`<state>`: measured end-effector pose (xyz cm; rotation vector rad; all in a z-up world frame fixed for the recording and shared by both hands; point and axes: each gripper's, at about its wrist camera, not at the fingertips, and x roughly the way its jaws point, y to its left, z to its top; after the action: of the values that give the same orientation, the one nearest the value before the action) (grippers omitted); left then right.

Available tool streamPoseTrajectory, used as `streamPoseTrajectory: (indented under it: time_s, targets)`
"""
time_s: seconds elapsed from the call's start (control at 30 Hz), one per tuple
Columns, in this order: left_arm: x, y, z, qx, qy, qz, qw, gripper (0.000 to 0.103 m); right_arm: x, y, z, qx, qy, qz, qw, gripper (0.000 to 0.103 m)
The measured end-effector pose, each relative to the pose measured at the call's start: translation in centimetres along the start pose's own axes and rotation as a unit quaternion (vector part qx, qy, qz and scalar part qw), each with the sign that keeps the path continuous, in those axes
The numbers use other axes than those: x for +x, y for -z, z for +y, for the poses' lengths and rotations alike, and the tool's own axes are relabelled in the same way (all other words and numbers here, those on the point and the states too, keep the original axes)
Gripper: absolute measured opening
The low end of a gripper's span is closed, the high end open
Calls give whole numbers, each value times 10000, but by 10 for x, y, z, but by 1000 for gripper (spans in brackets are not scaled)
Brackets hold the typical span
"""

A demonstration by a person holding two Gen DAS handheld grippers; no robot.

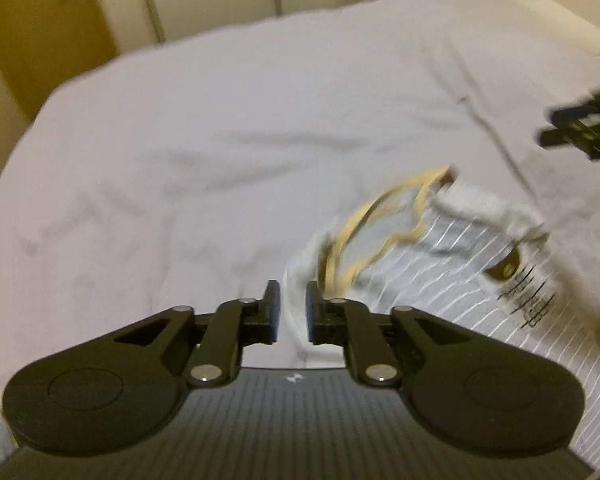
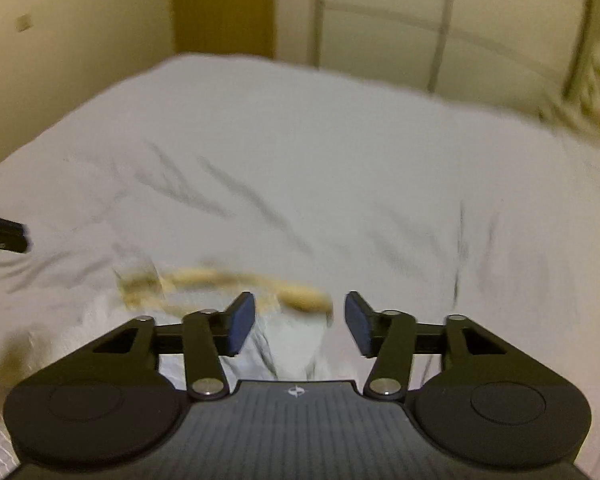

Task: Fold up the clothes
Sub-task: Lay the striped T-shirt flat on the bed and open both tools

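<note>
1. Black linkage arms of the left gripper (image 1: 290, 310) are filling the bottom of the left wrist view, its blue pads sitting a narrow gap apart with a white fold of the T-shirt (image 1: 440, 256) running between them; whether they are actually pinching the cloth cannot be told.
2. Only the left wrist view is showing the shirt's thin white stripes, its tan-edged neckline (image 1: 384, 216) and a brown printed logo (image 1: 504, 268); the garment is lying rumpled on the near right part of the bed sheet (image 1: 220, 140).
3. From the right wrist view, the right gripper (image 2: 300, 322) is hovering with its fingers spread wide over the blurred neckline, holding nothing.
4. Each camera is catching the other gripper only as a dark smear cut off at the frame edge.
5. Motion blur is smearing both views, so the logo's lettering is unreadable.
6. Wrinkled sheet is lying bare beyond the shirt, out to the far edge, with a metal bed frame (image 2: 444, 28) against the wall.
</note>
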<state>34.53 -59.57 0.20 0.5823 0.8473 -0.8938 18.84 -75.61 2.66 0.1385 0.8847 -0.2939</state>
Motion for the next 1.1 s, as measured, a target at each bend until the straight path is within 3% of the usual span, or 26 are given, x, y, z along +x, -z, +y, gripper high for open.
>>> streamPoseTrajectory:
  time_s: [0.17, 0.27, 0.4, 0.53, 0.7, 0.77, 0.8, 0.87, 0.97, 1.1]
  targets:
    - [19, 58, -9, 76, 204, 367, 9991, 33, 23, 74, -11, 411, 139, 791, 9959, 54]
    - [27, 86, -13, 249, 593, 371, 9972, 41, 31, 83, -7, 412, 221, 1019, 9937, 54]
    - [46, 99, -38, 597, 1089, 316, 9918, 64, 23, 87, -14, 401, 360, 1139, 9920, 61]
    - [75, 106, -50, 947, 921, 656, 9891, 59, 27, 89, -12, 483, 496, 1229, 9900, 64]
    - [67, 105, -2, 475, 1054, 523, 9919, 61, 36, 78, 3, 610, 593, 1279, 9881, 64]
    - [74, 111, 15, 388, 1160, 734, 9898, 53, 43, 75, 9, 613, 622, 1333, 9872, 64]
    - [80, 114, 19, 473, 1270, 882, 9868, 32, 46, 73, 12, 622, 632, 1368, 9866, 64]
    - [82, 114, 27, 510, 1529, 945, 9824, 11, 52, 69, 16, 663, 630, 1413, 9857, 64]
    - [76, 104, 46, 424, 1724, 794, 9809, 6, 56, 60, 15, 693, 662, 1379, 9858, 64]
    - [69, 81, 102, -53, 1274, 424, 9909, 2, 60, 50, -1, 696, 740, 1262, 9868, 64]
